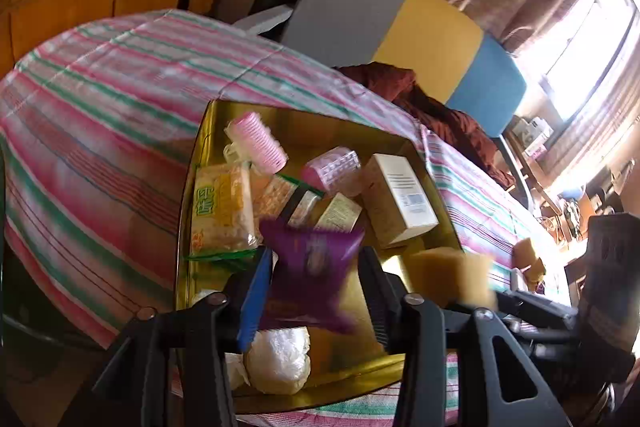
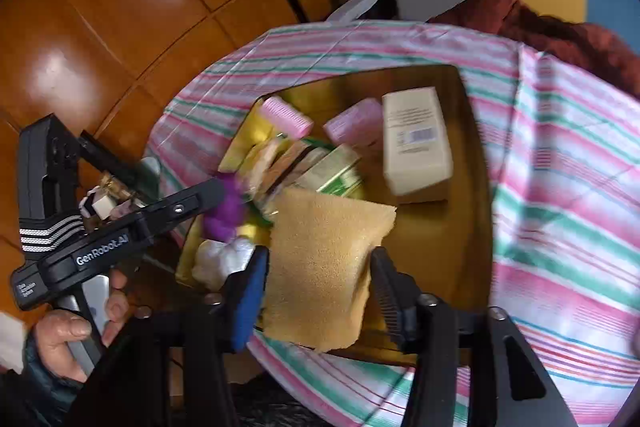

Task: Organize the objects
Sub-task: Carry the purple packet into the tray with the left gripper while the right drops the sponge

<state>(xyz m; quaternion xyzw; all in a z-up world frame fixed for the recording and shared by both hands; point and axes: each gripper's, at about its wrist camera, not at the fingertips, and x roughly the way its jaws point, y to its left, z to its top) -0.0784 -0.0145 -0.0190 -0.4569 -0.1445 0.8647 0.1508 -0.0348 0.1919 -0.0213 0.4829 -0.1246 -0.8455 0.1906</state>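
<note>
— Striped cloth (image 1: 100,99) in pink, green and white covers the bench, and a gold tray (image 1: 196,163) sits on it. What's over the tray?

— Both grippers. The left gripper (image 1: 314,267) is clamped on a purple packet (image 1: 312,267), blurred, held above the tray's near end. The right gripper (image 2: 318,275) is clamped on a tan sponge (image 2: 320,267), also above the near end of the tray, just right of the packet.

— What crowds the tray already?

— Toward its far end, a pink hair roller (image 1: 258,141), a second pink roller (image 1: 332,169) and a cream box (image 1: 400,199) with a barcode. Along the tray's left wall lies a packet of crackers (image 1: 222,207), with small wrapped bars beside it. At the near end, under the purple packet, sit white crinkled bundles (image 1: 278,359).

— Beyond the tray?

— A chair (image 1: 432,43) with grey, yellow and blue panels, a reddish-brown cloth (image 1: 440,115) bunched against it, orange floor tiles (image 2: 100,7). A hand (image 2: 68,339) grips the left gripper's handle.
</note>
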